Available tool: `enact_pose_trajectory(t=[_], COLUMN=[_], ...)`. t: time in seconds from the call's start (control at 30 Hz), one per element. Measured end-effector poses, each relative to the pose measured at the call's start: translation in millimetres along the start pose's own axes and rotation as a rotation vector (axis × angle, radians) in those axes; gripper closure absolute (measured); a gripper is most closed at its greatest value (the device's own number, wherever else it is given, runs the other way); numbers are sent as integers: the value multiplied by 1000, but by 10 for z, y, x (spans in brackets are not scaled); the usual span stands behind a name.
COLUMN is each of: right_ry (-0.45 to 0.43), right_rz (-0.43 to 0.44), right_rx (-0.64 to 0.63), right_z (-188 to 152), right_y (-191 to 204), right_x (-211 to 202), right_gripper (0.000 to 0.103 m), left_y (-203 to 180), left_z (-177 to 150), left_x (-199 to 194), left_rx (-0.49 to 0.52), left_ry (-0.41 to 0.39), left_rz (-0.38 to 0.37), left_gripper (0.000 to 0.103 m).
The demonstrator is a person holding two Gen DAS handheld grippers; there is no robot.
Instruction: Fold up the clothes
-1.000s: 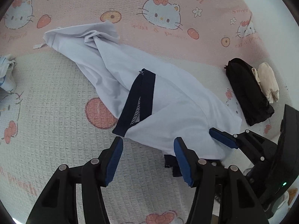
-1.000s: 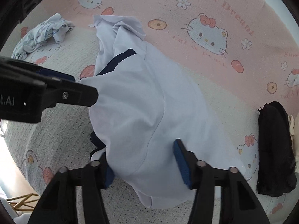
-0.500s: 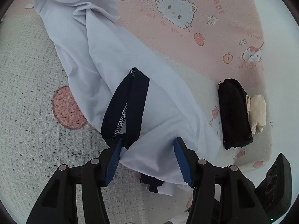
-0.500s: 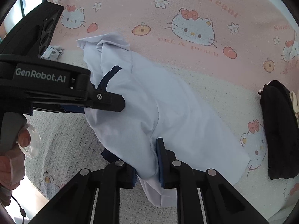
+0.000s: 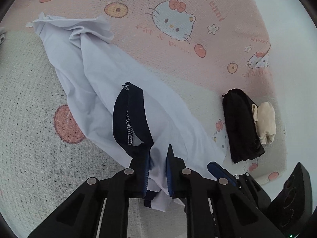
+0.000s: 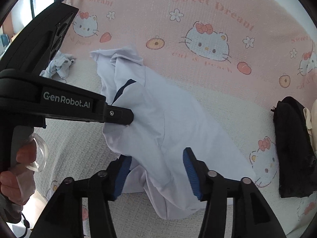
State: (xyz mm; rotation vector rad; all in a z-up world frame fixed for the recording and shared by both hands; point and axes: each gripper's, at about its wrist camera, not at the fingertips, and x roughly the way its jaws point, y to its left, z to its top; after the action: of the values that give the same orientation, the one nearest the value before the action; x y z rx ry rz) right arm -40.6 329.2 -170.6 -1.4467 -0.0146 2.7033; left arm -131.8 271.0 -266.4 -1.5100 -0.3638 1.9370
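Note:
A white shirt [image 5: 95, 75] with a navy trim [image 5: 128, 115] lies crumpled on the Hello Kitty bedspread [image 5: 29, 138]. My left gripper [image 5: 157, 166] is shut on the shirt's near edge, right beside the navy trim, with cloth pinched between the blue pads. In the right wrist view the same shirt [image 6: 178, 119] drapes between the spread fingers of my right gripper [image 6: 156, 170], which is open. There the left gripper [image 6: 126, 117] clamps a fold of the shirt from the left. The right gripper's blue fingertip [image 5: 218, 170] shows beside the left one.
A folded black garment [image 5: 239, 127] and a cream one [image 5: 265, 121] lie at the right near the bed's edge. A crumpled pale blue garment [image 6: 59, 65] lies at the far left. A person's hand [image 6: 19, 168] holds the left gripper's handle.
My left gripper has shut on the shirt by the navy trim. My right gripper, shut on the shirt half a second ago, has opened wide.

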Motion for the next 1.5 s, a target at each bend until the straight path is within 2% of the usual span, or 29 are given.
enact_pose_trajectory(t=[0.07, 0.23, 0.27, 0.3, 0.37, 0.47, 0.6, 0.7, 0.73, 0.77, 0.87, 1.03, 1.23, 1.4, 1.5], right_ry=[-5, -18, -20, -21, -32, -61, -100, -95, -94, -95, -96, -117, -70, -50, -38], right_rz=[-4, -34, -40, -47, -1, 45, 36, 0, -1, -1, -2, -78, -125, -184, -205], right_rx=[15, 69, 80, 96, 148, 250, 276, 293, 309, 325, 373, 435, 526, 518, 538], right_z=[16, 93, 108, 116, 139, 207, 308, 328, 322, 316, 296, 254, 121, 78, 46], right_y=[-10, -22, -25, -39, -102, -232, -326, -423, -477, -534, -704, -947, -1218, -1331, -1389], right_x=[34, 171, 198, 234, 271, 237, 173, 161, 154, 147, 126, 55, 112, 150, 141], right_gripper=[42, 43, 47, 64, 89, 96, 97, 98, 98, 98, 98, 98, 98, 98, 98], left_y=[-25, -76, -70, -68, -82, -102, -68, -42, -33, -24, 3, 34, 50, 22, 19], left_z=[48, 118, 128, 139, 167, 199, 234, 232, 232, 231, 220, 133, -4, -71, -91], left_x=[-14, -33, -28, -23, -21, -77, -131, -176, -192, -207, -207, 20, 320, 320, 363], left_rx=[10, 41, 34, 28, 22, 27, -15, -23, -25, -28, -32, -14, -34, -18, -8], left_ry=[19, 24, 29, 34, 40, 28, 13, -11, -19, -28, -33, 37, 151, 142, 125], left_rz=[-34, -51, -61, -71, -82, -87, -89, -58, -48, -37, -5, 32, 22, 43, 102], left_gripper=[91, 91, 91, 91, 91, 90, 85, 60, 47, 43, 43, 43, 43, 43, 42])
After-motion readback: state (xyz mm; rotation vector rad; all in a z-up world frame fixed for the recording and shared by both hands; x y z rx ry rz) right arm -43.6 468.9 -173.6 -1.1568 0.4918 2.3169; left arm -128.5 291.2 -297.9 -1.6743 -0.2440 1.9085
